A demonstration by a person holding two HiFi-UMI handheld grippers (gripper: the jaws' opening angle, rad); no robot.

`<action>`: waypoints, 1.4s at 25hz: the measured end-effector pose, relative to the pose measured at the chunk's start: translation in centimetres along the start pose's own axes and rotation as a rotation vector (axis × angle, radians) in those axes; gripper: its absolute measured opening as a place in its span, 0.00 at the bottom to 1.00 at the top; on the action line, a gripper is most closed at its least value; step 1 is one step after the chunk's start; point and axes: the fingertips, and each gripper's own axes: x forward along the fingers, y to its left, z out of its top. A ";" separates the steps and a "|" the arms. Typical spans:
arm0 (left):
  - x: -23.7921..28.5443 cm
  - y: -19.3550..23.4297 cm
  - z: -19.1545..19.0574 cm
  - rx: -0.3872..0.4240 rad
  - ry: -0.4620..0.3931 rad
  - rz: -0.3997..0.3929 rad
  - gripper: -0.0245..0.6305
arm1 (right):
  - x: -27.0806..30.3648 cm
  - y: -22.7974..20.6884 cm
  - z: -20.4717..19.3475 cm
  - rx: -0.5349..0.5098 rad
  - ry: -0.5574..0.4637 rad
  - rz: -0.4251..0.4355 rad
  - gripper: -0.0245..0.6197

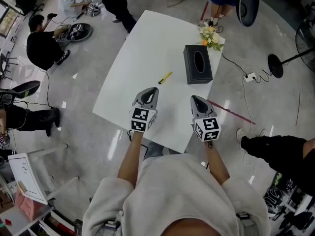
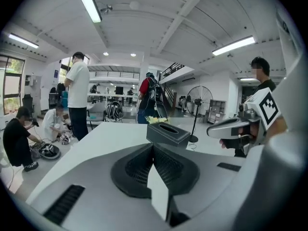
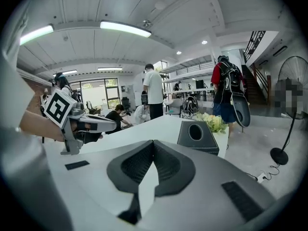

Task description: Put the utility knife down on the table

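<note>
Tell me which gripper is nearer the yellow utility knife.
Left. In the head view, the left gripper is just below-left of the utility knife; the right gripper lies farther, lower right.

White rectangular table (image 1: 142, 58), seen from above. Three things lie on its top. A yellow utility knife (image 1: 165, 77) lies near the middle, set diagonally to the edges. A black tissue box (image 1: 198, 64) with an oval slot stands beside the right edge, apart from the knife. A small bunch of pale flowers (image 1: 210, 36) sits at the far right corner, just beyond the box.
</note>
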 end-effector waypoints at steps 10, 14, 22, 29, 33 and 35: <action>-1.3 -1.1 7.7 0.066 -0.164 0.006 0.07 | -1.0 -0.3 6.8 -0.067 -0.143 -0.010 0.09; -1.4 -1.4 9.8 0.073 -0.211 0.008 0.07 | -1.6 -0.4 8.7 -0.097 -0.183 -0.015 0.09; -2.4 -1.9 12.1 0.081 -0.263 0.007 0.07 | -2.8 -0.4 11.2 -0.120 -0.244 -0.032 0.09; -3.0 -2.1 12.2 0.093 -0.274 0.018 0.07 | -3.4 -1.0 11.7 -0.112 -0.267 -0.050 0.09; -3.1 -2.2 12.0 0.090 -0.269 0.018 0.07 | -3.6 -1.3 11.4 -0.103 -0.265 -0.052 0.09; -3.1 -2.1 11.8 0.084 -0.266 0.020 0.07 | -3.5 -1.4 11.3 -0.096 -0.263 -0.055 0.09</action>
